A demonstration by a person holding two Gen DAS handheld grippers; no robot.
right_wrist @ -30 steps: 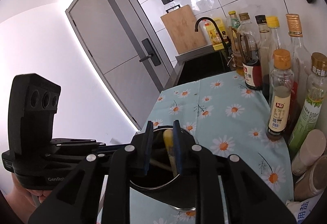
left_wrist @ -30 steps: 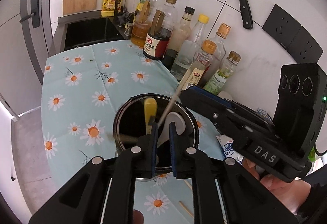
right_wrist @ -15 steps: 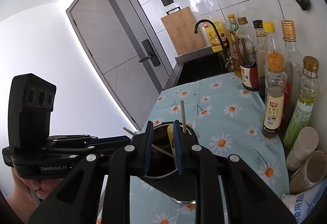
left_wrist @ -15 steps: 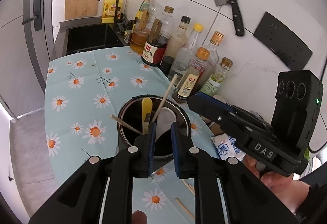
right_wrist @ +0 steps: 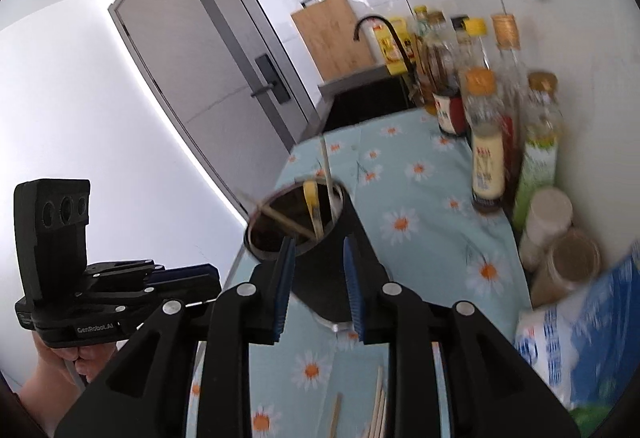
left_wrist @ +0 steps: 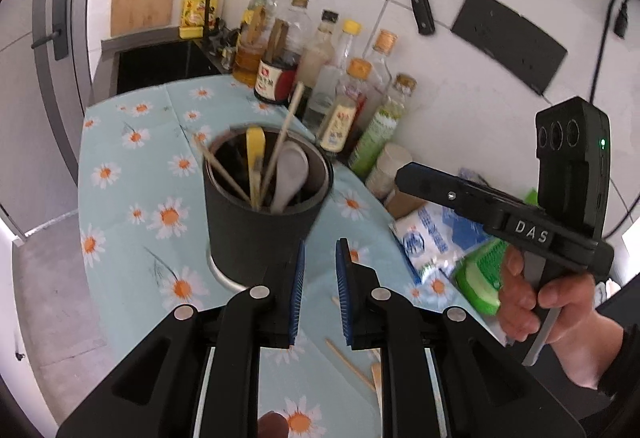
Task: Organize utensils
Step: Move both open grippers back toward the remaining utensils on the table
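A: Landmark is the black utensil holder (left_wrist: 264, 206) on the daisy tablecloth (left_wrist: 120, 174). What's in it?

B: Two chopsticks (left_wrist: 280, 142) leaning opposite ways, a yellow-handled utensil (left_wrist: 255, 158), a white spoon (left_wrist: 290, 174). All standing, handles up

A: And outside it?

B: Loose chopsticks (right_wrist: 378, 410) flat on the cloth on the near side of the holder, right under both tools. In the left view they show as thin sticks (left_wrist: 348, 362) just beyond the right pad. Long axes run roughly away from the cameras toward the holder, slightly fanned

A: Tongs?

B: Left gripper (left_wrist: 320, 294) narrow, jaws have just been opening, nothing between them. Right gripper (right_wrist: 318, 290) likewise a narrow gap, just been opening, empty. Both sit on the near side of the holder, pointing down at it

A: Which hand is closer to the loose sticks?

B: My guess is the right one; they lie below its fingertips, a touch to their right. It would need to dip toward the cloth, away from the holder, and pinch across the stick rather than along it

A: Risk?

B: Thin sticks flat on cloth, easy to slide off the pads
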